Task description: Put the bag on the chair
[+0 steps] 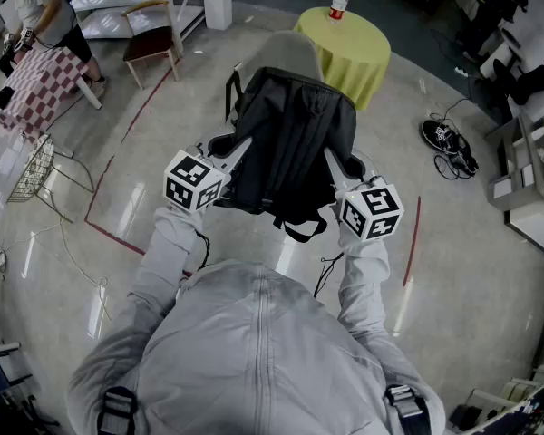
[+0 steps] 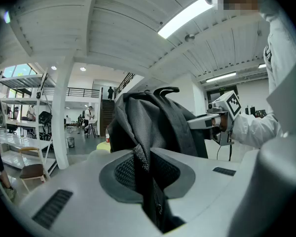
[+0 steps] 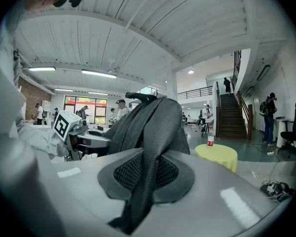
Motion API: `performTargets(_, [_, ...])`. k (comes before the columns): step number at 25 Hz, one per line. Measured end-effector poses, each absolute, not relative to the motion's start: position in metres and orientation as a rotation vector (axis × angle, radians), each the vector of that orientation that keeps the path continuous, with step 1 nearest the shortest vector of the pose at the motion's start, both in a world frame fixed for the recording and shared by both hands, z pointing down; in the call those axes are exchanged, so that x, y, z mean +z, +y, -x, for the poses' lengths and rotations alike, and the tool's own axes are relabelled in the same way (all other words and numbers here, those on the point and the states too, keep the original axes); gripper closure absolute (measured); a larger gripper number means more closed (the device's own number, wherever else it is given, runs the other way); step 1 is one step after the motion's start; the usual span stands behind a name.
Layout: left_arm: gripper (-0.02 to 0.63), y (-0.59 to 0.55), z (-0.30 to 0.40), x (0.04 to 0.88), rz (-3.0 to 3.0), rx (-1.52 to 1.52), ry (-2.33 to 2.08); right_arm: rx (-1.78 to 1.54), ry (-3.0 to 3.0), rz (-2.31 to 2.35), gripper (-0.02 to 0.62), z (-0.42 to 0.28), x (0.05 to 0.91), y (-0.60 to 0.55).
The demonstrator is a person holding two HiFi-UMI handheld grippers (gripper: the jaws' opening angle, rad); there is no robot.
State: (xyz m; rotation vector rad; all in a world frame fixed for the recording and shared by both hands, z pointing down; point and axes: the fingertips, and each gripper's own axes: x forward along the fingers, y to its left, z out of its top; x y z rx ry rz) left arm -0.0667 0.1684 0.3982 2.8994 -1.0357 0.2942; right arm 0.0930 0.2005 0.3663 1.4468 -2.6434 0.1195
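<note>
**Carry step: bag held aloft by both hand-held grippers, just short of the chair.**
The left hand-held gripper point(image 2: 148, 171) is clamped nearly closed on a zipped fold of the black bag point(image 1: 295, 143). The right hand-held gripper point(image 3: 145, 174) is pinched likewise on a woven strap. The bag hangs between them above the floor, near a grey rounded seat point(image 1: 288, 51), which I judge to be the chair. I should grip firmly, hold both sides level, advance until the bag's base is over the seat, lower until it bears, then release, staying clear of the yellow-covered worktop point(image 1: 354, 53).
</note>
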Motion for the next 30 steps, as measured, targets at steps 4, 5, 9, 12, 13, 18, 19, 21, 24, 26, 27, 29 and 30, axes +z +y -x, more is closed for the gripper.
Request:
performTargets(4, [0.565, 0.166, 0.065, 0.395, -2.903, 0.285, -1.061, 0.094, -2.664, -1.431, 0.549, -0.095, 0.363, 0.197])
performTargets(5, [0.565, 0.166, 0.064, 0.395, -2.903, 0.287, -1.068, 0.091, -2.667, -1.425, 0.549, -0.096, 0.363, 0.197])
performTargets(9, [0.565, 0.155, 0.056, 0.390, -2.899, 0.298, -1.099, 0.088, -2.676, -1.405, 0.548, -0.104, 0.361, 0.183])
performTargets(12, [0.565, 0.146, 0.054, 0.389, -2.889, 0.299, -1.113, 0.089, -2.683, -1.396, 0.548, -0.106, 0.359, 0.173])
performTargets(13, [0.565, 0.149, 0.057, 0.389, -2.887, 0.294, -1.114, 0.088, -2.684, -1.394, 0.548, -0.104, 0.358, 0.175])
performTargets(18, [0.565, 0.149, 0.066, 0.390, -2.886, 0.280, -1.109, 0.084, -2.688, -1.391, 0.548, -0.095, 0.358, 0.173])
performTargets(19, [0.565, 0.133, 0.061, 0.393, -2.884, 0.282, -1.109, 0.089, -2.690, -1.388, 0.548, -0.100, 0.360, 0.157])
performTargets(21, [0.565, 0.099, 0.051, 0.398, -2.879, 0.289, -1.106, 0.103, -2.689, -1.384, 0.548, -0.110, 0.366, 0.124])
performTargets(24, [0.565, 0.064, 0.045, 0.404, -2.881, 0.292, -1.084, 0.116, -2.679, -1.388, 0.548, -0.115, 0.370, 0.089])
performTargets(26, [0.565, 0.040, 0.048, 0.406, -2.880, 0.285, -1.071, 0.118, -2.676, -1.384, 0.548, -0.112, 0.371, 0.066])
performTargets(27, [0.565, 0.028, 0.050, 0.407, -2.876, 0.284, -1.069, 0.122, -2.676, -1.383, 0.548, -0.110, 0.372, 0.055])
performTargets(29, [0.565, 0.002, 0.051, 0.410, -2.864, 0.283, -1.066, 0.130, -2.674, -1.385, 0.548, -0.108, 0.374, 0.030])
performTargets(30, [0.565, -0.010, 0.051, 0.412, -2.857, 0.281, -1.063, 0.134, -2.671, -1.386, 0.548, -0.108, 0.375, 0.018])
